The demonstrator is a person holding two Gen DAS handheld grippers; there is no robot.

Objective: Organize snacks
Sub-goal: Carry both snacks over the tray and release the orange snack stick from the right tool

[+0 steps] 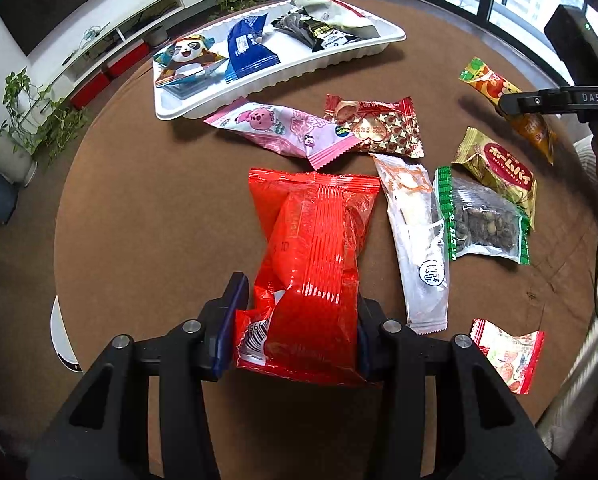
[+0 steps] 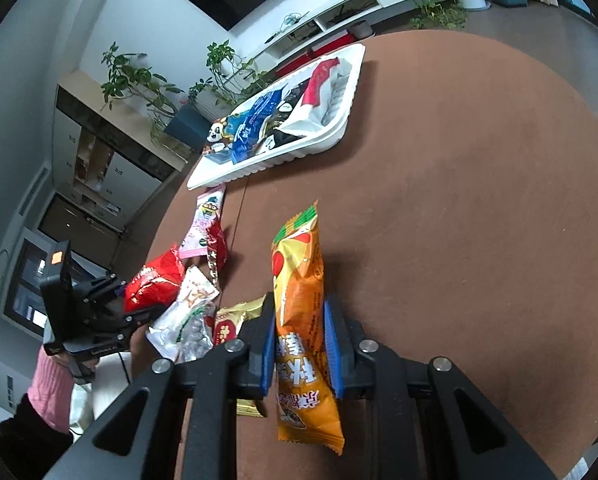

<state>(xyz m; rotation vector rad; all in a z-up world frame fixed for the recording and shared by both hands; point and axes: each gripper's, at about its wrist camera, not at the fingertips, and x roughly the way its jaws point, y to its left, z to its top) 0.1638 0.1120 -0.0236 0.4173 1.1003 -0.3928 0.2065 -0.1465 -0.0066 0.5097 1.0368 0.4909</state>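
My left gripper (image 1: 295, 320) is shut on a big red snack bag (image 1: 315, 248) over the brown round table. My right gripper (image 2: 299, 344) is shut on an orange snack packet (image 2: 299, 304) and holds it above the table; this packet also shows in the left wrist view (image 1: 499, 92). A white tray (image 1: 339, 62) at the far side holds a panda packet (image 1: 187, 58), a blue packet (image 1: 247, 46) and a black packet (image 1: 319, 30). The tray also shows in the right wrist view (image 2: 341, 128).
Loose on the table lie a pink packet (image 1: 283, 130), a red star-patterned packet (image 1: 379, 126), a white packet (image 1: 415, 232), a green-edged bag of seeds (image 1: 483, 216), a gold packet (image 1: 499, 168) and a small red packet (image 1: 507, 354). Plants and a shelf stand beyond.
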